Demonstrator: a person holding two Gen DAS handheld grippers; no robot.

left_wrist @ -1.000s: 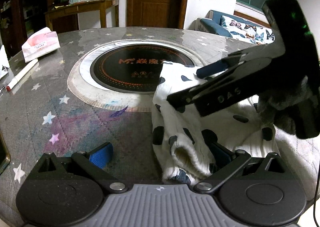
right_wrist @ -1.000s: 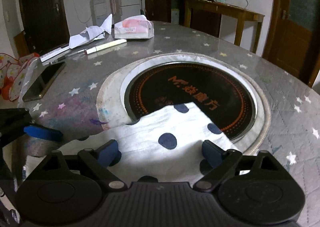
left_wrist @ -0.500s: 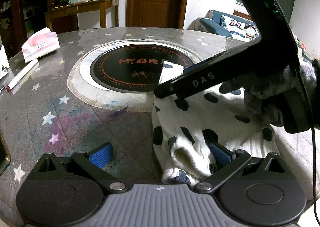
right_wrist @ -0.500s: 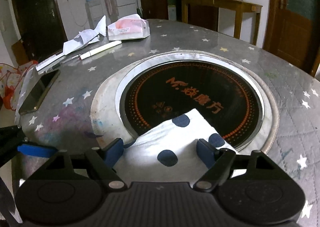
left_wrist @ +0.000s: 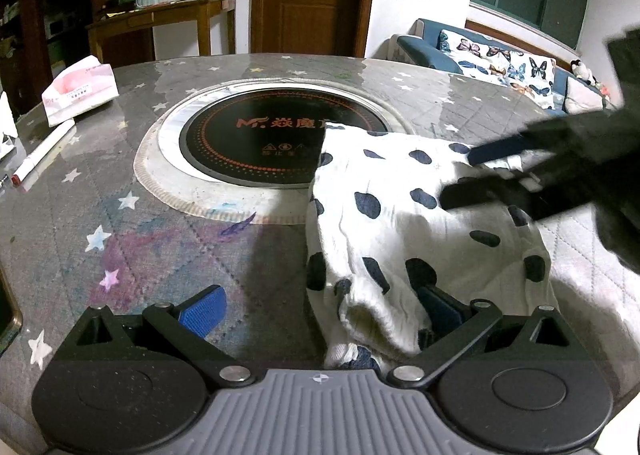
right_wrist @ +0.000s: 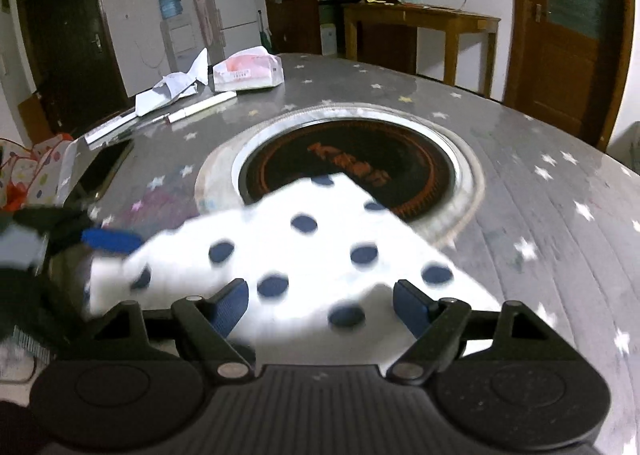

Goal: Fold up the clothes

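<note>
Right gripper [right_wrist: 320, 297] (fingers apart, like the left gripper [left_wrist: 320, 305]) has pulled back over the spotted garment [left_wrist: 404, 211].

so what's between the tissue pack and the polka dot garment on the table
In the left wrist view, the round induction cooktop lies between the tissue pack and the polka dot garment.

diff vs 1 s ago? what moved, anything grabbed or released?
The right gripper swung back to the right and lower over the polka-dot garment, jaws open, nothing grabbed; its own view is motion-blurred. The left gripper stayed put and open, cloth bunched against its right finger. Garment, tissue pack and marker unchanged.
</note>
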